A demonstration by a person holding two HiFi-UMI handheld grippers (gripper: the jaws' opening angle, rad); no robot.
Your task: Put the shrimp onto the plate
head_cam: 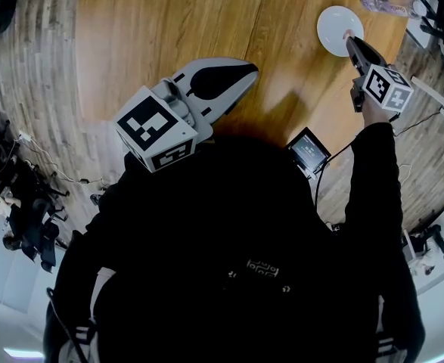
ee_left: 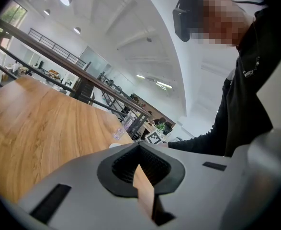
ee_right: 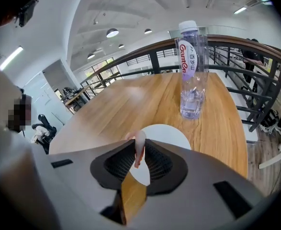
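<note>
Surface: I see a wooden table [head_cam: 176, 21] | on it: white plate [head_cam: 330, 23] | clear water bottle [ee_right: 192, 80], upright, just beyond plate, not touching it

In the head view we see the shrimp [head_cam: 347, 34] only as a pink speck at the tip of the right gripper [head_cam: 351, 42], too small to make out its shape. In the right gripper view the jaws cover the near part of the plate [ee_right: 171, 135]. In the left gripper view the body of the left gripper [ee_left: 139, 146] hides all but a sliver of that plate, and the bottle [ee_left: 122, 127] is too small for us to read.
</note>
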